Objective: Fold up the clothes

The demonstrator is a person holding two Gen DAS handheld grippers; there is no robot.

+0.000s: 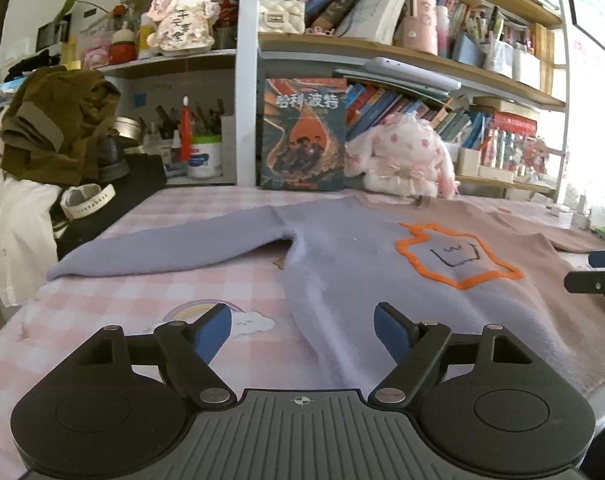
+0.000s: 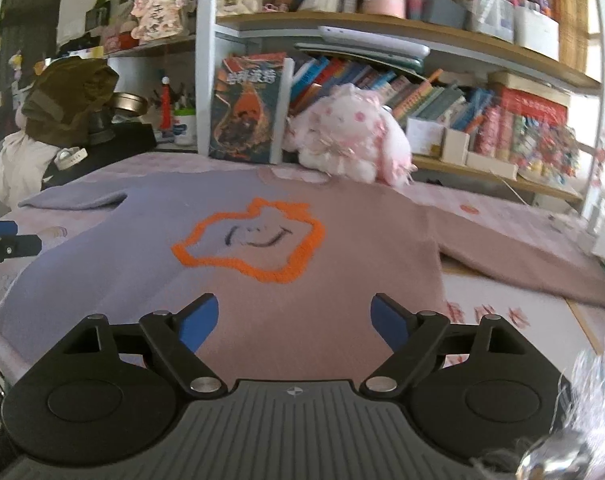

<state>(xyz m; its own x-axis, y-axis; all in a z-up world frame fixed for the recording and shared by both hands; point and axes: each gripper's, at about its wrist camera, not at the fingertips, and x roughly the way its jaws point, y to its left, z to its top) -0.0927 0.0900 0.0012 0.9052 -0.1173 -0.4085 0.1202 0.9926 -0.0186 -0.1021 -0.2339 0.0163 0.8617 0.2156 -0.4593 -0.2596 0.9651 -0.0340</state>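
sweater: two-tone sweater (image 1: 342, 264), lilac on one half and dusty pink on the other, lying flat and face up on the pink checked tabletop (image 1: 150, 296). Hem runs along the near edge, collar toward the back edge by the bookshelf (image 2: 382, 28), and the orange outline patch (image 2: 254, 240) sits mid-chest.
sleeves: lilac sleeve (image 1: 174, 248) stretches toward the left edge, pink sleeve (image 2: 522, 256) toward the right edge. Nothing looks folded yet.
step, my guess: first fold, so grab the hem or a sleeve. I'd pinch just the fabric layers at the outer edges, both sides level, and lift together so the body doesn't skew.
left gripper (image 1: 302, 332): jaws spread wide, nothing in them, hovering near the lilac hem corner. Can't tell if it touches the cloth.
right gripper (image 2: 294, 320): also gaping wide and empty, over the pink half near the hem.
watch out: knit looks soft, so it may drag and bunch.
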